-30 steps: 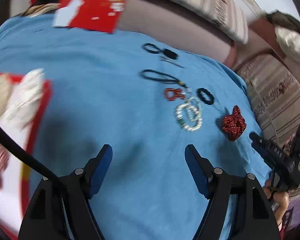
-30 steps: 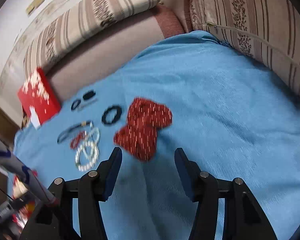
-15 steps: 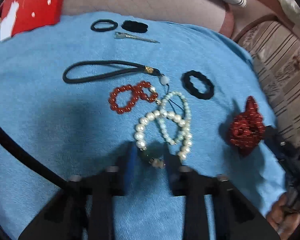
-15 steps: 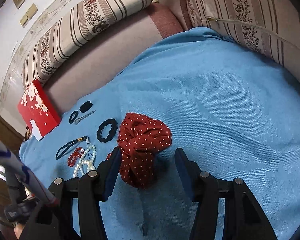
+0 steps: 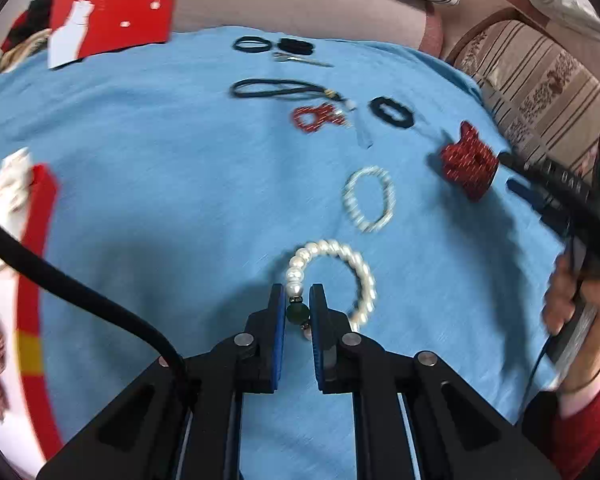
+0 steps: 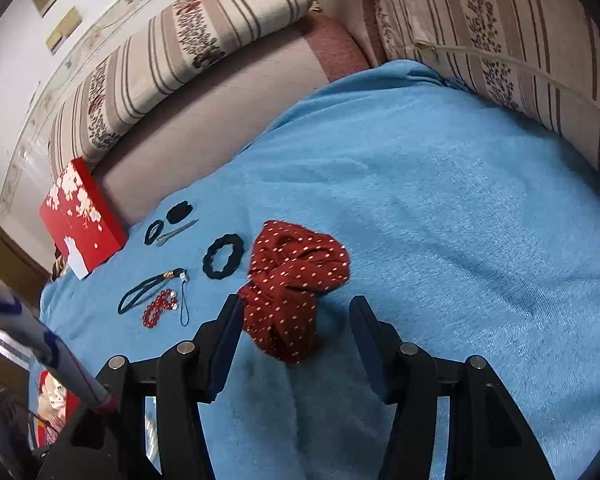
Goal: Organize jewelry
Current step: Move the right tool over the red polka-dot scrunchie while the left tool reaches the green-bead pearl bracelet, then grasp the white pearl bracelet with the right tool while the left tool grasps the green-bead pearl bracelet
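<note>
My left gripper (image 5: 298, 300) is shut on the dark green bead of a large pearl bracelet (image 5: 356, 264), whose loop curves out ahead of the fingers over the blue cloth (image 5: 160, 160). A smaller pearl bracelet (image 5: 370, 200) lies alone farther out. Beyond it lie a red bead bracelet (image 5: 316, 118), a black cord loop (image 5: 272, 90) and a black scrunchie (image 5: 392, 112). My right gripper (image 6: 296, 302) stands open around the near end of a red dotted scrunchie (image 6: 296, 276) that rests on the cloth.
A red flowered box (image 6: 76, 216) leans at the cloth's far left edge. Two black hair ties (image 5: 252, 45) and a metal clip (image 5: 300, 60) lie near it. A red-rimmed open box (image 5: 36, 200) sits at the left. Striped cushions (image 6: 500, 40) border the cloth.
My left gripper went from wide open to shut on the large pearl bracelet and drew it back from the pile. The small pearl bracelet now lies apart. The right gripper barely moved.
</note>
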`<state>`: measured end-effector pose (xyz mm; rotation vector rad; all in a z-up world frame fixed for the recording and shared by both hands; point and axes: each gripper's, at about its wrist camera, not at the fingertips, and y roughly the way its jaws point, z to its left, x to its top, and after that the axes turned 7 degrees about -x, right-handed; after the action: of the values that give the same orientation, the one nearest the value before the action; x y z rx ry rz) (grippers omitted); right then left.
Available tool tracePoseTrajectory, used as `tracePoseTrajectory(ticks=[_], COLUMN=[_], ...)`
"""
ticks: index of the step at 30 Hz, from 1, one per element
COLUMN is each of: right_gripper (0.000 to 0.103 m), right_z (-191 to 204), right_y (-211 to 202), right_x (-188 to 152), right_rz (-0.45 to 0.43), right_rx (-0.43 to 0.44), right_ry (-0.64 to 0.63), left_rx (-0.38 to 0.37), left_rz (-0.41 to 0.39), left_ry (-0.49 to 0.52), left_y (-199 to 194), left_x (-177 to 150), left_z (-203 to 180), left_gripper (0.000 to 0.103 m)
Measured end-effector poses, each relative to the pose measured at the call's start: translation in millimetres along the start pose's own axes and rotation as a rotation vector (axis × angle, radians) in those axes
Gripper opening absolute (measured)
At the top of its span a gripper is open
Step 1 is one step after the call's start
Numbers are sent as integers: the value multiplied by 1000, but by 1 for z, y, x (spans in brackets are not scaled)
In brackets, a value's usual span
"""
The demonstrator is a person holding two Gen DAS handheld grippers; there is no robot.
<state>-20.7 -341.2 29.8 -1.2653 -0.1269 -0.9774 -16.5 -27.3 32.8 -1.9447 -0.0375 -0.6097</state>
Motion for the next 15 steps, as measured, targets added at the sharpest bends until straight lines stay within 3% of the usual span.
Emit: tracePoseTrajectory(ticks=[4, 6, 8, 9, 12, 15], right_gripper=[59, 59, 59, 59, 59, 51], right_z=[12, 20, 37, 47, 77, 97], right_y=[-10, -16, -16, -13, 4, 24], right_x=[-7, -14, -24, -30, -45, -57], right_rz=[-21, -23, 4, 21, 77, 133], right_rx=[0, 29, 81, 100, 135, 152], right_ry=[-36, -63, -122, -157, -262, -320], left_rx=[-26, -28, -38, -47, -84, -91], left_rz=[-49, -66, -78, -78, -56, -39], left_ry=[-27, -34, -39, -43, -51, -41], left_y=[-11, -12, -13, -11, -4, 3], left_x=[-12, -12, -14, -14, -14, -16], left_z=[16, 19, 19, 20, 19, 18], left_gripper=[12, 17, 37, 40, 40, 40])
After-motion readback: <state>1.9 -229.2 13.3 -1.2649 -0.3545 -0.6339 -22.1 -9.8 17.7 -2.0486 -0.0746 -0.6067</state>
